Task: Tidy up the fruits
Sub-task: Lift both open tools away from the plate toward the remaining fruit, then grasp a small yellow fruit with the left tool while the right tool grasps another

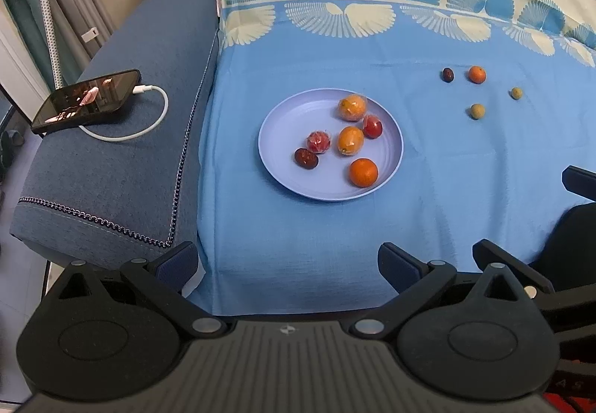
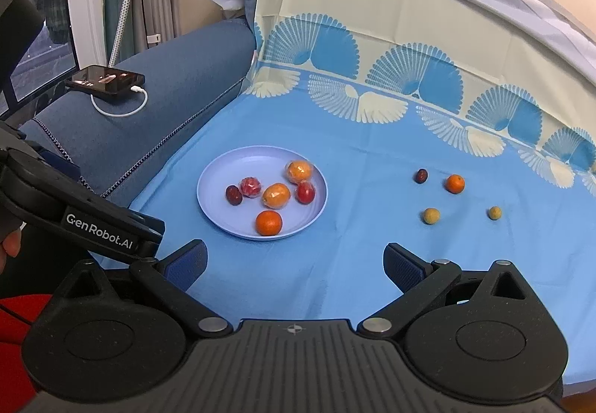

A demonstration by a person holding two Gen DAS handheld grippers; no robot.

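Note:
A lilac plate lies on the blue cloth and holds several fruits: an orange, two wrapped orange fruits, two wrapped red ones and a dark date. To the right, loose on the cloth, lie a dark date, a small orange and two small tan fruits. My left gripper is open and empty, near the cloth's front edge. My right gripper is open and empty too.
A phone with a white charging cable lies on the blue sofa arm at the left. The left gripper's body shows at the left of the right wrist view. The patterned cloth rises up the backrest behind.

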